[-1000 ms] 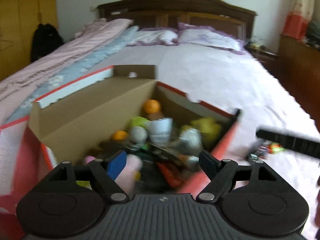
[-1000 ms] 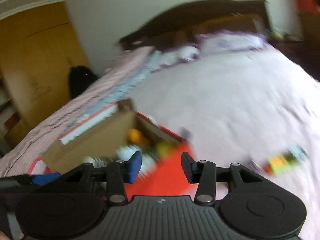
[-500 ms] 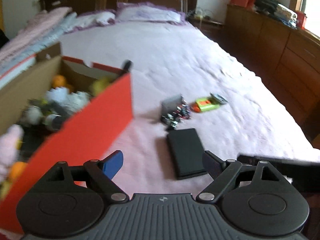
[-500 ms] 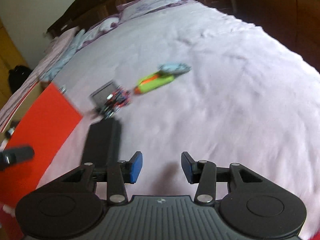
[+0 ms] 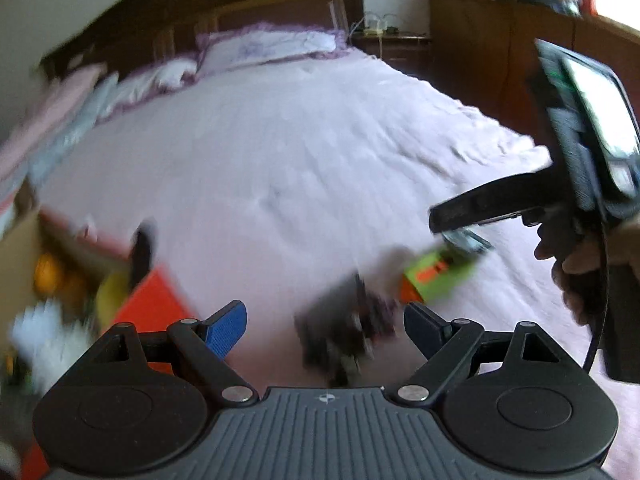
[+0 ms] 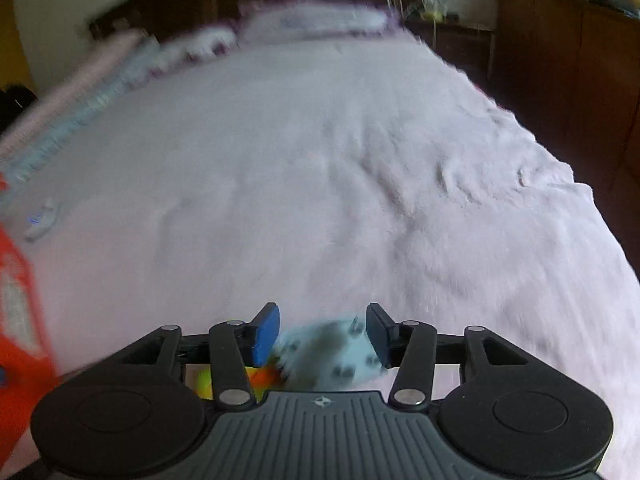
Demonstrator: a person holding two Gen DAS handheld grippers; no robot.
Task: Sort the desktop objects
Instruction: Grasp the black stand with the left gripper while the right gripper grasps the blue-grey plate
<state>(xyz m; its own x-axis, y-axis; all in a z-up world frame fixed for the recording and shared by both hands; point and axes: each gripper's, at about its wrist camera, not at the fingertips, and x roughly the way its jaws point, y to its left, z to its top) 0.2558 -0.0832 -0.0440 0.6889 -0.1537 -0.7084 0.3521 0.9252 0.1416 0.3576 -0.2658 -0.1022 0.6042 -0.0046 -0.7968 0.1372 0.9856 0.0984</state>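
Observation:
Both views are blurred by motion. My left gripper (image 5: 324, 322) is open and empty above a dark cluttered object (image 5: 344, 332) on the bed. A green and orange toy (image 5: 438, 274) lies just right of it. My right gripper (image 6: 322, 334) is open, its fingers either side of a pale blue patterned item (image 6: 336, 350), with the green and orange toy (image 6: 240, 380) just left below it. In the left wrist view the right gripper's body (image 5: 500, 200) hangs over the toy.
A red cardboard box (image 5: 148, 308) with several toys stands at the left; its red side also shows in the right wrist view (image 6: 16, 292). The bedspread (image 6: 320, 160) stretches far ahead to the pillows. Wooden cabinets (image 5: 500, 40) line the right side.
Both grippers have swung right, away from the box, and closed in on the small objects on the bed. The right gripper now straddles the pale blue item.

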